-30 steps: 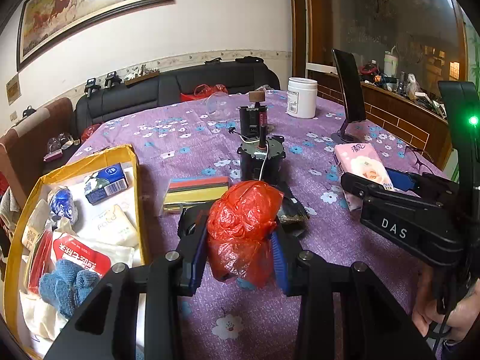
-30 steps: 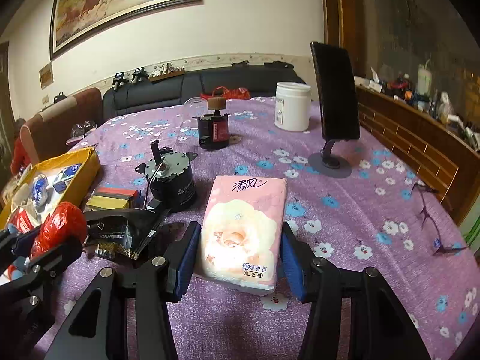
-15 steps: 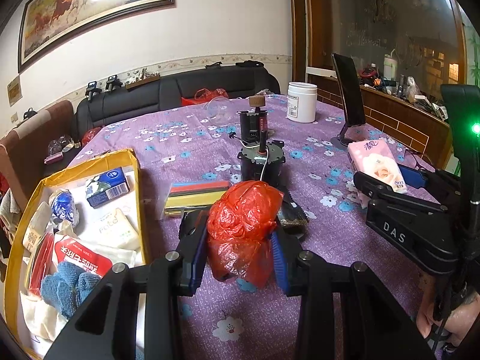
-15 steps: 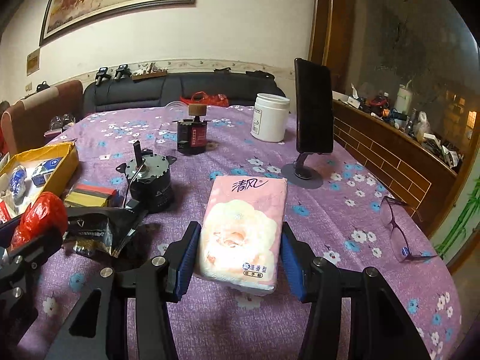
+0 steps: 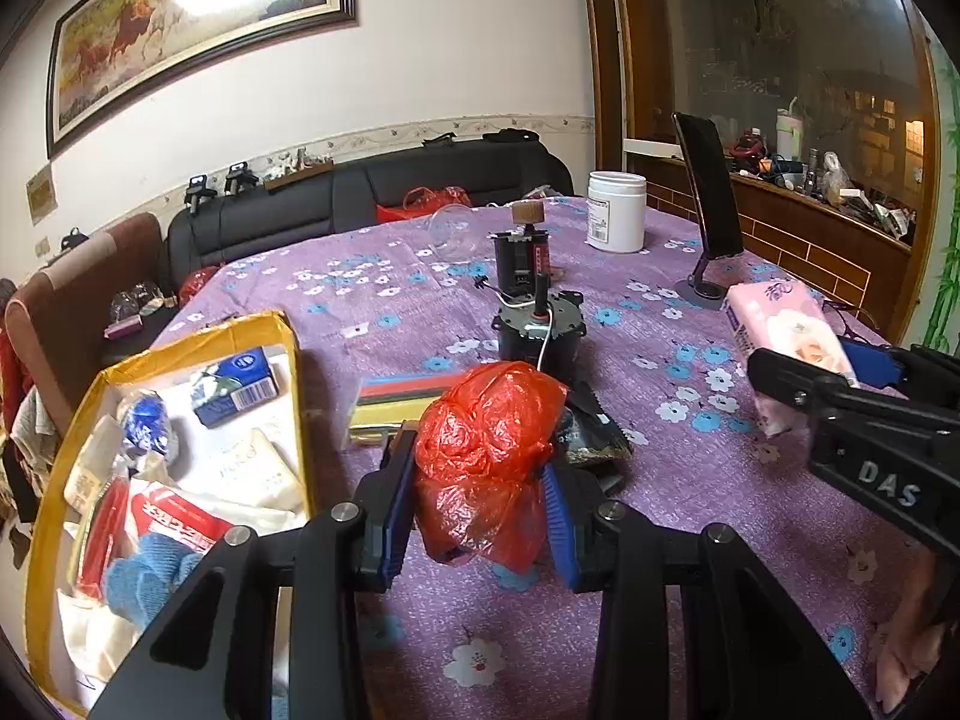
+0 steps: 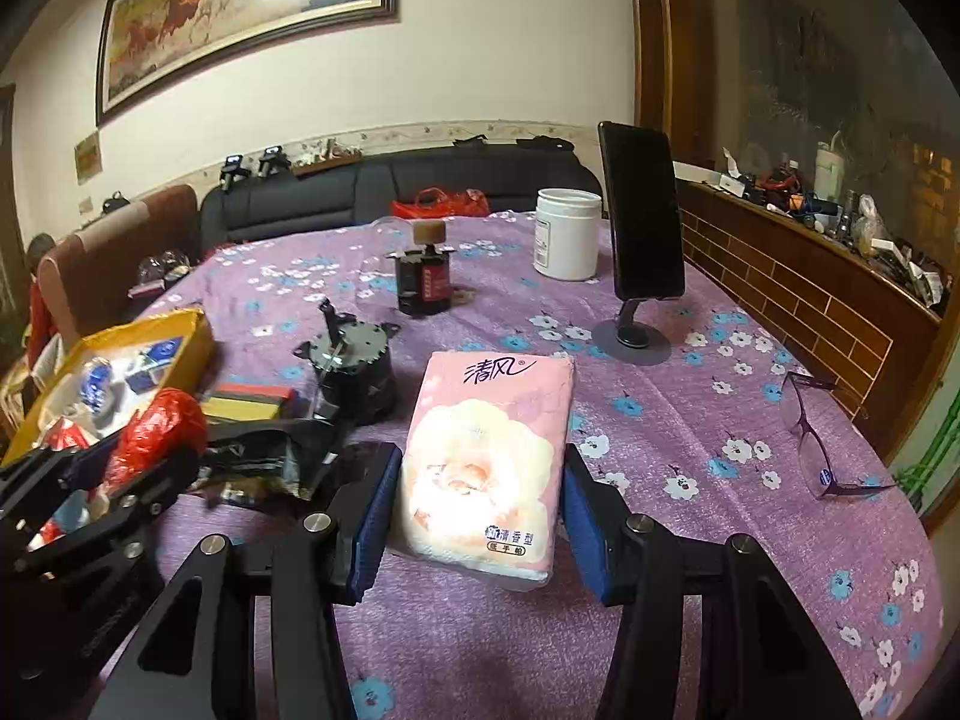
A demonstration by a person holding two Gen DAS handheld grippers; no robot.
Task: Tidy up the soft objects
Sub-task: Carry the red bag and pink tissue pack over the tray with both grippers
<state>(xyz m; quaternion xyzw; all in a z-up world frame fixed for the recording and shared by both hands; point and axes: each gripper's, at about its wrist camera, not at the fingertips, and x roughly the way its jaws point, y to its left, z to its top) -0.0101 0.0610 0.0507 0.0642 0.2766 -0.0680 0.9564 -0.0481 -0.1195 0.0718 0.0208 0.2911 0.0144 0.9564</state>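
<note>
Since a second ago the pink tissue pack [image 6: 489,462] has been lifted clear of the purple tablecloth [image 6: 690,420], pinched on both long sides by the right gripper [image 6: 480,510]. The red plastic bag [image 5: 486,456] is clamped between the blue pads of the left gripper [image 5: 483,510], unmoved, beside the yellow box [image 5: 288,360] of sorted items.

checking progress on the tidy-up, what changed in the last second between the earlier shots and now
The right hand-held gripper has lifted the pink tissue pack up off the purple tablecloth, still clamped on it. The left hand-held gripper stayed put, still gripping the red plastic bag. The yellow box, motor and white jar have not moved.
</note>
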